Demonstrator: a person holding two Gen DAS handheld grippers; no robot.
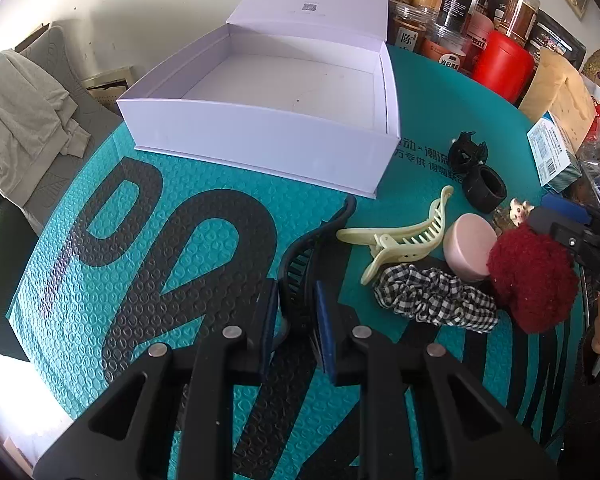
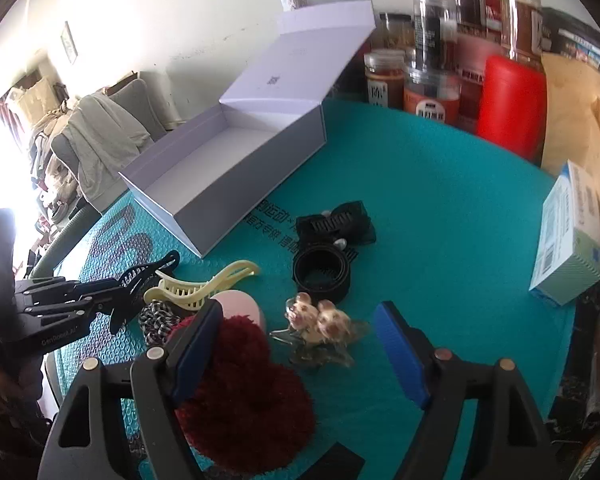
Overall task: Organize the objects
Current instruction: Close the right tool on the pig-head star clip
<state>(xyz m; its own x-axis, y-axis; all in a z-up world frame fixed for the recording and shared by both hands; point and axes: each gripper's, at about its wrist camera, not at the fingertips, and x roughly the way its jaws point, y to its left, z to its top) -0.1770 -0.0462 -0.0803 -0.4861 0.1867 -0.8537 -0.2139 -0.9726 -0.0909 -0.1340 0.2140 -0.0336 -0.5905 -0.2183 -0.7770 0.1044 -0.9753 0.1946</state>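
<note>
The left gripper [image 1: 297, 322] clamps a black claw clip [image 1: 312, 236] at lower centre. The right gripper [image 2: 296, 350] stands open over the red pompom [image 2: 244, 392]. The white box [image 1: 260, 136], upper centre, is empty, with bare teal mat [image 2: 440, 200] beside it.

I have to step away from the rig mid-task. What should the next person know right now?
Left gripper: shut on the black hair clip, over the teal mat.
Right gripper: open, holding nothing; its left pad is against the red fluffy scrunchie, with the clear bear clip ahead between its fingers.
White box: open and empty, so nothing is packed yet.
Still loose on the mat: cream claw clip, checked scrunchie, pink round case, black band, small black clip.
Left to do: probably move everything into the box.
</note>
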